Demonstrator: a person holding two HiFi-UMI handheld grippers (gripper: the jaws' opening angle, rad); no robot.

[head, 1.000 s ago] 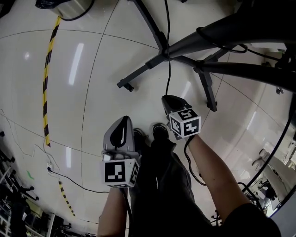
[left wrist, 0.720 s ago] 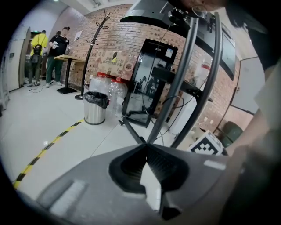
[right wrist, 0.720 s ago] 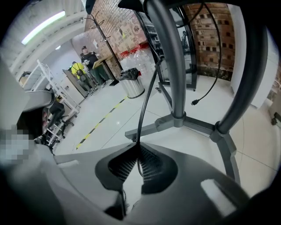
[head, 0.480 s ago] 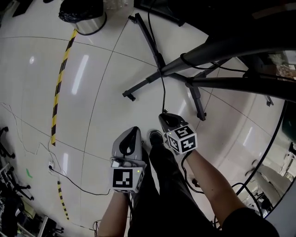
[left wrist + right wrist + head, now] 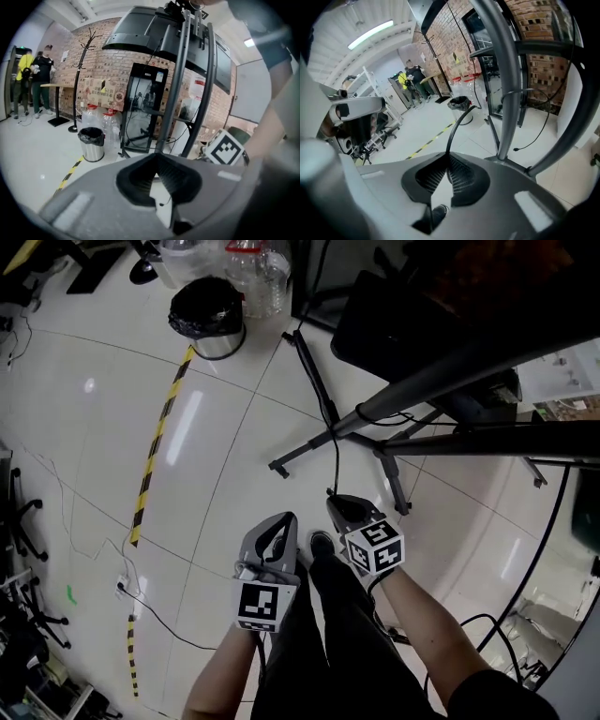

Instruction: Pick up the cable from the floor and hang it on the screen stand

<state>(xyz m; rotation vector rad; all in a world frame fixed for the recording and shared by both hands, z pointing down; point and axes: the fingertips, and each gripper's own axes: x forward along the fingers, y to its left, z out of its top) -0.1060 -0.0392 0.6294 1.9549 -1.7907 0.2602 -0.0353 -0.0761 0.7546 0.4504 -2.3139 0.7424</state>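
Observation:
A thin black cable (image 5: 336, 460) runs from the tip of my right gripper (image 5: 336, 501) up toward the screen stand (image 5: 422, 381). In the right gripper view the cable (image 5: 457, 126) comes out from between the pads and curves upward, so the right gripper (image 5: 448, 157) is shut on it. The stand's grey post (image 5: 508, 84) rises close in front. To the left of it, my left gripper (image 5: 284, 519) has its jaws together with nothing between them. The left gripper view looks past the left gripper (image 5: 157, 157) at the stand's posts (image 5: 180, 84) and the dark screen (image 5: 140, 33).
A steel bin (image 5: 208, 317) with a black bag and some water bottles (image 5: 253, 273) stand at the back. Yellow-black tape (image 5: 159, 442) crosses the floor, and a thin wire (image 5: 122, 587) lies at left. The stand's legs (image 5: 305, 451) spread ahead. People (image 5: 37, 75) stand far off.
Both grippers have risen together, the right one carrying the cable up with it. The head view now takes in more of the room beyond the stand.

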